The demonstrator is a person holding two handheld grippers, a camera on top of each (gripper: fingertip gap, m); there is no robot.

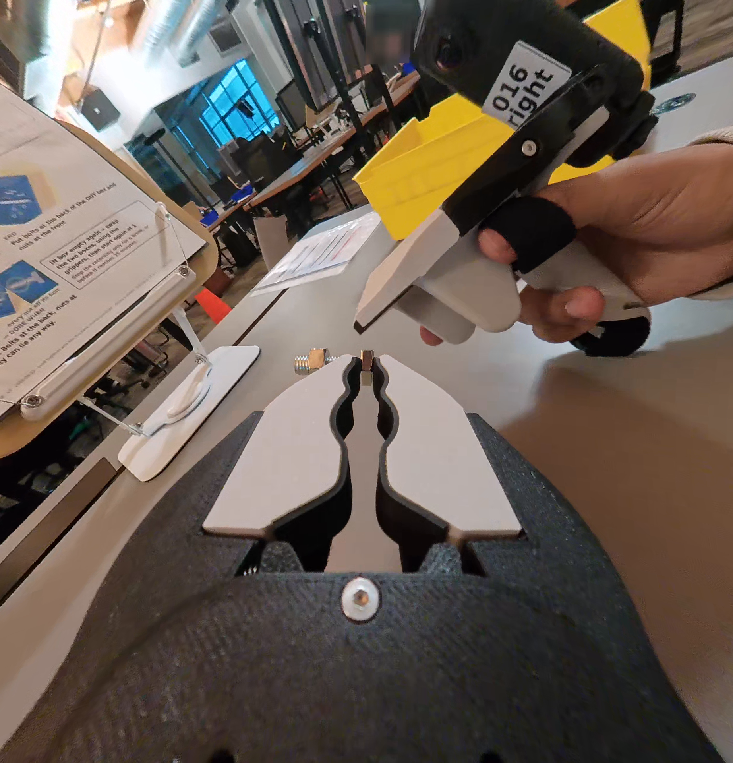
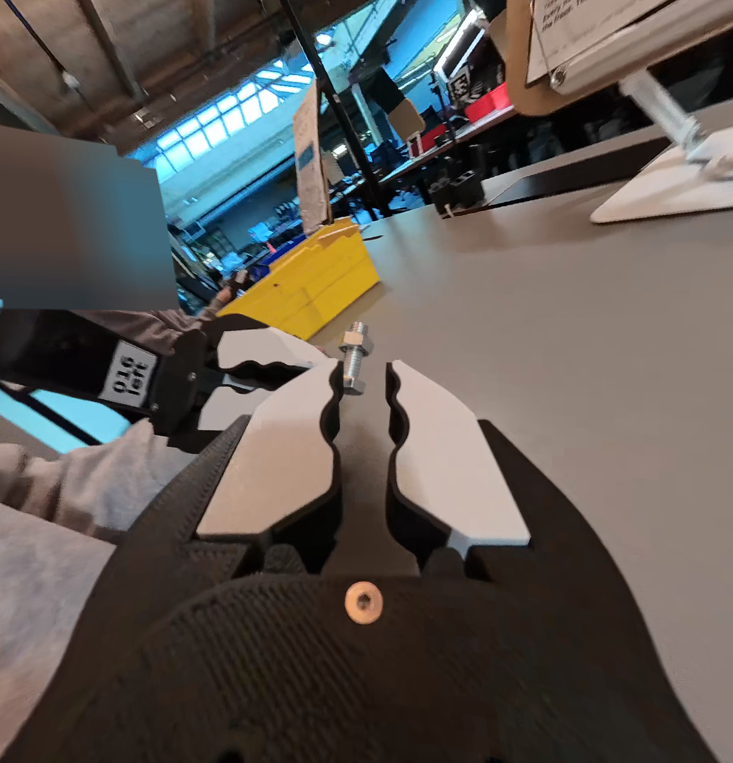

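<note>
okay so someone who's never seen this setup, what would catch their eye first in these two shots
Probably the bolt with a nut on it, pinched at its head by the left gripper just above the grey table. The right gripper sits open at the bolt's head end. Behind them a bright yellow bin stands out, with an instruction sheet on a stand at the table's edge.

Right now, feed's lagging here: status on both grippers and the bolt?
Left gripper jaws shut on bolt head. Right gripper open, tips beside bolt, no grip. Nut on thread. Yellow bin behind, apart.
</note>
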